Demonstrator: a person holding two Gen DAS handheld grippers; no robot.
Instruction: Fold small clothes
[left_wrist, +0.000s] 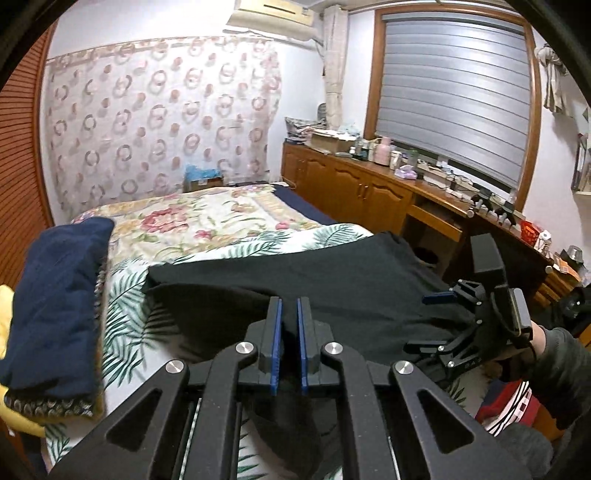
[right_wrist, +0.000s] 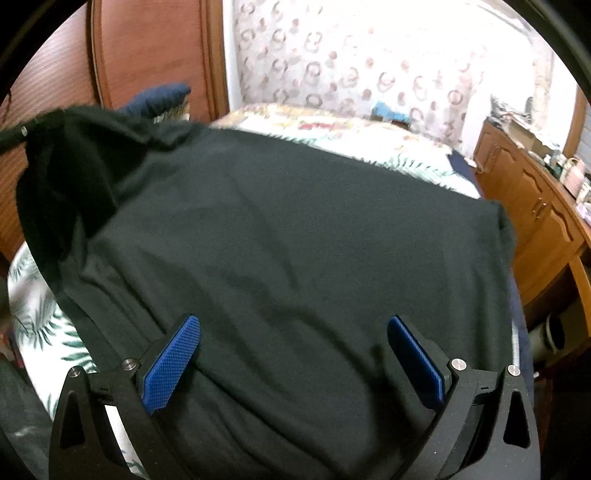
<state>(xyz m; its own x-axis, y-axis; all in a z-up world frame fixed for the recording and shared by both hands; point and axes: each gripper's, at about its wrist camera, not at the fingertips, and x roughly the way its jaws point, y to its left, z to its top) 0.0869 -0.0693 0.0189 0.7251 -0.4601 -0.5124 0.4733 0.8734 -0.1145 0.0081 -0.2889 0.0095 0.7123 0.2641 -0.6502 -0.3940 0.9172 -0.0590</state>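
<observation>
Black garment (right_wrist: 288, 240): soft matte knit, spread on leaf-print bedspread (left_wrist: 122, 295) | left gripper (left_wrist: 290, 325): blue ribbed pads pinched onto a raised fold | right gripper (right_wrist: 293, 354): held wide apart, angled down over cloth

You have no text, label, brand or number that can be read in either view. The only hint of lettering is a faint embossed mark on a black link of the right gripper (left_wrist: 439, 295) in your left wrist view, and it is too small to make out.
</observation>
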